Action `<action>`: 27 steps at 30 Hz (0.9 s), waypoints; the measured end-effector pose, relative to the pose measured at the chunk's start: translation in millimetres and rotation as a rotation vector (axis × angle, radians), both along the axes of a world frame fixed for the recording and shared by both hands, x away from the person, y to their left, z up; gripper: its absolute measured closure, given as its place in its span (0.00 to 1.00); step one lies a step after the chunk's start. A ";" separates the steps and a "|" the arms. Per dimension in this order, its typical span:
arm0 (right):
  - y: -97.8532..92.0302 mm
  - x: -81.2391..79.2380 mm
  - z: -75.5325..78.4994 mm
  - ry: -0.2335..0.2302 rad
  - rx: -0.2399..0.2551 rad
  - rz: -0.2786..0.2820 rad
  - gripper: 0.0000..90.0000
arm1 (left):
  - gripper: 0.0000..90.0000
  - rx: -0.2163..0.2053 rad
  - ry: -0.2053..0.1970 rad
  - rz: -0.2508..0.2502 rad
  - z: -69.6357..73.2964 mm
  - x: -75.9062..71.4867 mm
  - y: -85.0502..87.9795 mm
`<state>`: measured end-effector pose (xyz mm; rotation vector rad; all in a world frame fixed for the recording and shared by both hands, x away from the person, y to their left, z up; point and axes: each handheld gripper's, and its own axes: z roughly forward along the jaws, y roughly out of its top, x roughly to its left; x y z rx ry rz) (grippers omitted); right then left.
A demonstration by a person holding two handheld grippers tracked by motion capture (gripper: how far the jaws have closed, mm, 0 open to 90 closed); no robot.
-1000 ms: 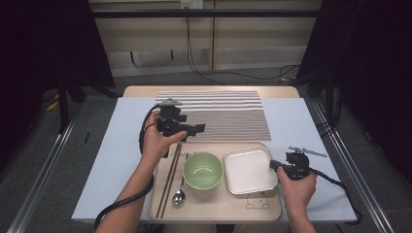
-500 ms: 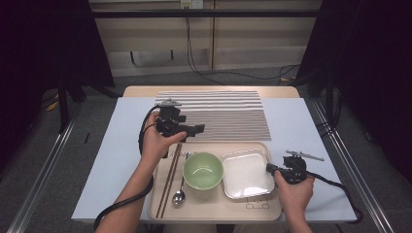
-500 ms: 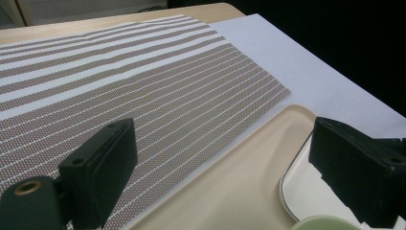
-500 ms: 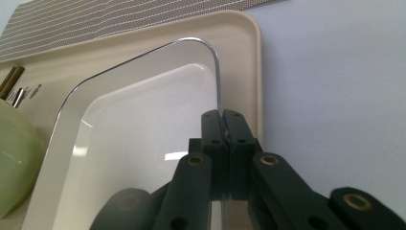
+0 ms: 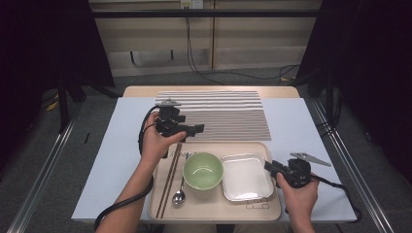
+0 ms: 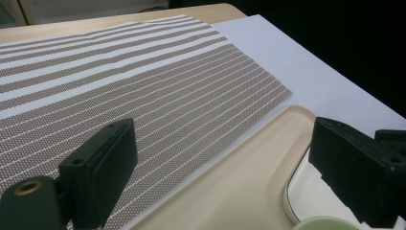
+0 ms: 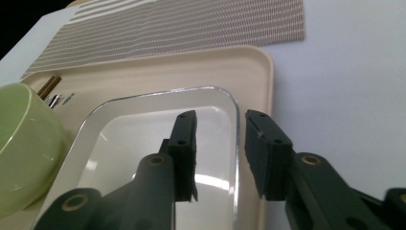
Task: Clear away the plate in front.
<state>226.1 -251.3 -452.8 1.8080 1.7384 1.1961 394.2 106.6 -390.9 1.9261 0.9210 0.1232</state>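
My right tool [image 5: 268, 166] sits at the right rim of the white square dish [image 5: 245, 177] on the beige tray [image 5: 218, 209], beside the green bowl [image 5: 203, 170]. Its jaws have just been opening and now straddle the rim without pinching it. The dish looks stiff, glossy, probably slippery and chippable, light enough for one tool. Best hold, I'd say, is the thin rim mid-side, squeezed firmly. My left tool [image 5: 191, 129] hovers wide open, empty, over the tray's far edge by the striped mat [image 6: 119, 86].

Glossy metal dish [image 5: 246, 175]; shiny green ceramic bowl [image 5: 203, 170]; matt plastic tray [image 5: 214, 204]; woven striped placemat [image 5: 228, 111].
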 end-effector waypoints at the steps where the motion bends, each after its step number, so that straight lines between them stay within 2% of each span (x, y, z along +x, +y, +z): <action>1: -1.1 0.2 -0.2 -0.022 -0.012 0.010 0.63 | 0.10 0.004 0.000 -0.003 0.1 -0.1 0.9; 3: -1.9 1.1 0.3 -0.033 -0.021 0.026 0.56 | 0.10 0.003 0.002 0.004 -0.1 -0.4 2.0; 4: -2.8 1.4 0.5 -0.054 -0.024 0.044 0.54 | 0.10 -0.001 0.004 0.005 -0.3 -0.7 2.4; 6: -3.8 2.0 0.7 -0.055 -0.036 0.061 0.52 | 0.10 0.006 0.006 0.003 -1.3 -0.4 4.3; 7: -4.4 2.3 0.8 -0.074 -0.040 0.072 0.49 | 0.10 -0.006 0.010 0.014 -2.1 -0.6 4.0; 12: -9.2 6.5 2.0 -0.069 -0.070 0.145 0.34 | 0.10 -0.006 0.018 0.018 -3.2 -0.9 10.1; 14: -11.1 7.3 3.6 -0.092 -0.083 0.155 0.30 | 0.09 -0.014 0.026 0.026 -3.6 -1.5 12.6; 16: -13.7 8.5 5.7 -0.111 -0.069 0.170 0.25 | 0.09 -0.015 0.028 0.029 -4.9 -1.5 15.6; 21: -20.9 10.6 10.5 -0.167 -0.092 0.209 0.21 | 0.07 -0.027 0.038 0.041 -5.4 -2.6 25.8; 27: -27.6 14.7 12.2 -0.176 -0.131 0.263 0.17 | 0.06 -0.033 0.053 0.059 -9.0 -5.8 38.5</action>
